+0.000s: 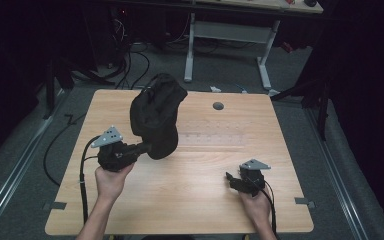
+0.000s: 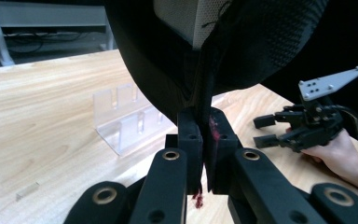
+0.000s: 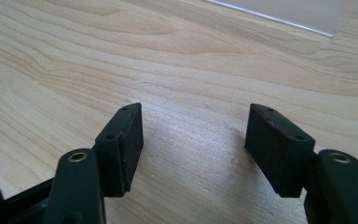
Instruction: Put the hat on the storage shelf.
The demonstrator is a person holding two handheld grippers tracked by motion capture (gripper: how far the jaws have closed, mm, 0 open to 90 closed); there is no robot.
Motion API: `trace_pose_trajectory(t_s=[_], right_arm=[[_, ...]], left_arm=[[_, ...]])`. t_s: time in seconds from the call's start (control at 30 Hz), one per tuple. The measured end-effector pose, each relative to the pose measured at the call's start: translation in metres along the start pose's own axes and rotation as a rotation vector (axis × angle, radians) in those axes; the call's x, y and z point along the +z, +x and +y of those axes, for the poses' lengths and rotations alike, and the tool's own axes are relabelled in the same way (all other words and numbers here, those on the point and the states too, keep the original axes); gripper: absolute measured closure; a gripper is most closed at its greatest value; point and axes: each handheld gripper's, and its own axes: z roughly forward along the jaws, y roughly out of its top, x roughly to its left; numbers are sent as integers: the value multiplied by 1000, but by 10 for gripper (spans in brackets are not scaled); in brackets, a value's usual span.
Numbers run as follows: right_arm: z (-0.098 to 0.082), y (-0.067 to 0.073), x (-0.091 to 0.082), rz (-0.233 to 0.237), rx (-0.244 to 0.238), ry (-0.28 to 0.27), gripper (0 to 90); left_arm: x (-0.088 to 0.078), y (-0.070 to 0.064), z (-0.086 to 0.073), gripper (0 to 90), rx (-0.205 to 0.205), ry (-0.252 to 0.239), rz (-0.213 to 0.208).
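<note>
The black mesh-lined fabric cap (image 1: 156, 117) hangs lifted above the light wooden table (image 1: 200, 200), pinched by the left gripper (image 2: 204, 140), the right gripper (image 3: 193, 140) gaping empty nearer, the clear acrylic stand (image 2: 121, 119) beyond unused.

The black cap (image 1: 156, 116) is showing a pale mesh lining (image 2: 186, 18) inside, with its dark fabric hanging over the light wood-grain table (image 1: 200, 190). Just behind the cap, a clear plastic rack (image 2: 126, 119) is catching a faint sheen against the table's tan streaks. The left gripper (image 2: 204, 135) and right gripper (image 3: 193, 140) are both showing matte black, the left's pads flecked with red beside the cap's edge.
</note>
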Motion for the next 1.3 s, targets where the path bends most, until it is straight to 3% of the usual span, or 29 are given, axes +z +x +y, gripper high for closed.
trace_pose_trajectory(t_s=[0.43, 0.67, 1.3], right_arm=[[0, 0, 0, 0, 0, 0, 369], [0, 0, 0, -1, -1, -1, 369], [0, 0, 0, -1, -3, -1, 369]], left_arm=[[20, 7, 15, 866, 37, -3, 73], [32, 10, 20, 866, 42, 2, 84], [55, 22, 16, 866, 19, 16, 132]])
